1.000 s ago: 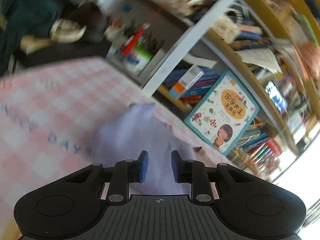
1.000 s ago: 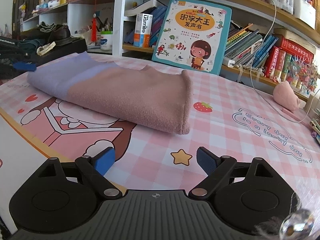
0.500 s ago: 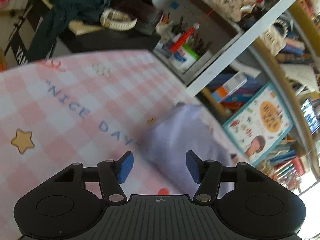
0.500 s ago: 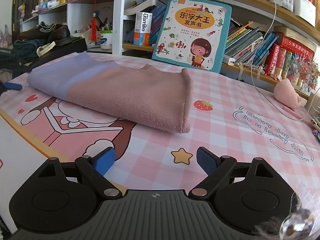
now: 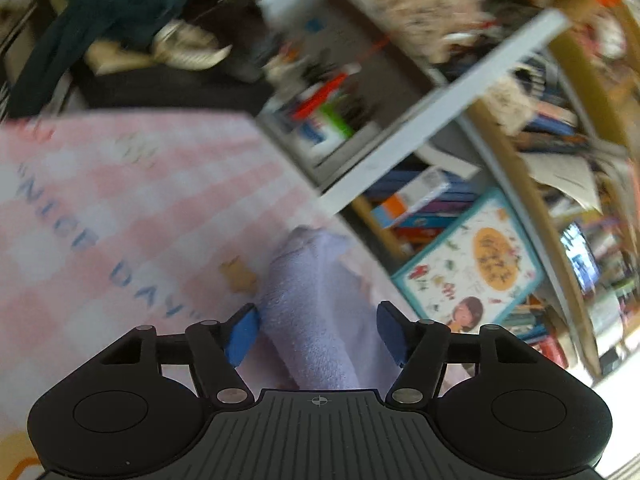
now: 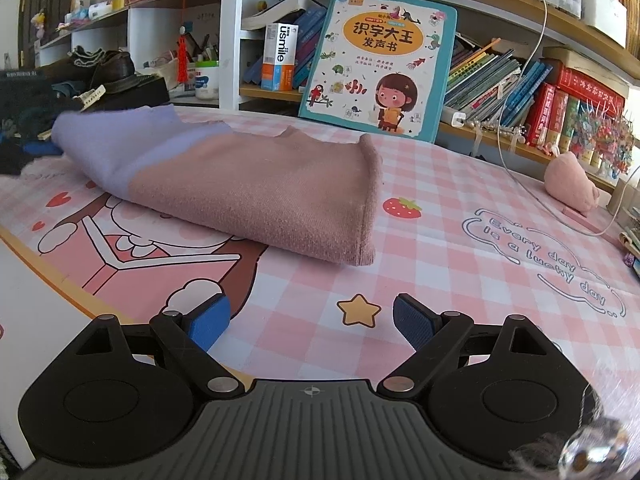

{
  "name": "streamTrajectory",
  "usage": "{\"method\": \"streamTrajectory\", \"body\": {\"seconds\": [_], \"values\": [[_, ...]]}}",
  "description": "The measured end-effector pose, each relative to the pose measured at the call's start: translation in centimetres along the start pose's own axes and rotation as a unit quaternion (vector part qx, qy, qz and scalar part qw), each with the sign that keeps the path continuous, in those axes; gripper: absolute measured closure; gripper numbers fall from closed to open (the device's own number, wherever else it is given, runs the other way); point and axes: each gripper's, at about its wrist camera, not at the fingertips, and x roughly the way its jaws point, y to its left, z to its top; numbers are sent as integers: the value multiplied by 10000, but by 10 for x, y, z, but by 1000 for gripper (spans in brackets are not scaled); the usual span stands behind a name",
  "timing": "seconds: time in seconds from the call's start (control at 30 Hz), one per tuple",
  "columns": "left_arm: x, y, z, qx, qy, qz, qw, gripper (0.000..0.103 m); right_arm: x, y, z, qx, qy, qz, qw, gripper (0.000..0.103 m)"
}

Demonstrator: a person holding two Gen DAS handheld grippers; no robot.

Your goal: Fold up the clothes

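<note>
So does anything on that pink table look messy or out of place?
Nothing much. The folded sweater lies flat and tidy on the checked tablecloth, its lilac end between the left fingers, which are opening. A small pink plush sits by the shelf.

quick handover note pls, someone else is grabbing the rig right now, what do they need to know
Left hand-held gripper: jaws opening, the lavender end of the folded garment lies between them, pads not pressing on it.
Right hand-held gripper: open, empty, over the pink checked tablecloth, short of the garment.
Folded garment: lying folded on the tablecloth, mauve part toward the right, in front of the children's book.
Done: this piece looks folded.
Left: check it lies neat; whether more clothes wait cannot be told.
</note>
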Motion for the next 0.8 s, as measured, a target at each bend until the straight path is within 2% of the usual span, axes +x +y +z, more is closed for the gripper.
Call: {"method": "streamTrajectory", "body": {"seconds": [0.07,0.13,0.2,0.23,0.6,0.67,0.73,0.8], "values": [[2,-1,-2,-7,21,69,10000,39,0,-1,0,22,2,8,10000,15],[8,10,-4,-388,212,152,9989,39,0,-1,0,47,3,8,10000,15],[15,21,-6,-858,448,59,9953,41,0,-1,0,43,6,2,10000,15],[16,22,-7,-922,462,55,9946,41,0,-1,0,40,8,0,10000,15],[36,18,0,-971,513,33,9940,41,0,0,0,-8,2,-21,10000,15],[38,20,0,-983,513,72,9938,46,0,0,0,-23,-1,-32,10000,15],[41,23,0,-995,517,120,9936,69,0,1,0,-39,-5,-47,10000,15],[42,28,0,-1050,530,117,9930,78,0,1,0,-56,-8,-62,10000,15]]}}
